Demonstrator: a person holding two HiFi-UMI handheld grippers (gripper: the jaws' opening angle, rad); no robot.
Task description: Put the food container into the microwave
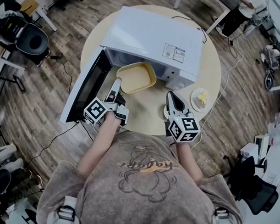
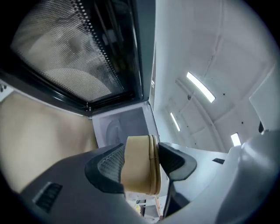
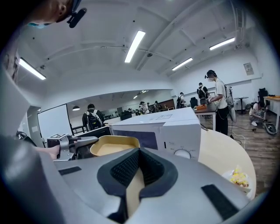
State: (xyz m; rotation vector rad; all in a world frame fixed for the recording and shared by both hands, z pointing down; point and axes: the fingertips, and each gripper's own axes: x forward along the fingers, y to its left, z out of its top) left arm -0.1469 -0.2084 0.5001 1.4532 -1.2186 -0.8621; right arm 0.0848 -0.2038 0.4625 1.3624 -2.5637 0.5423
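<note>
The yellow food container [image 1: 135,78] hangs level in front of the open mouth of the white microwave [image 1: 154,41], its far edge at the opening. My left gripper [image 1: 117,81] is shut on the container's near-left rim. In the left gripper view the tan rim [image 2: 139,170] is pinched between the pads, with the microwave cavity [image 2: 120,127] ahead. My right gripper [image 1: 171,97] hovers shut and empty to the container's right, near the microwave's control side. The right gripper view shows its jaws [image 3: 139,168] together, with the container [image 3: 114,146] and microwave [image 3: 162,129] beyond.
The microwave door [image 1: 88,86] swings wide to the left, close beside my left gripper. A small plate of yellow food [image 1: 200,98] sits on the round table [image 1: 210,66] right of my right gripper. Office chairs, cables and people surround the table.
</note>
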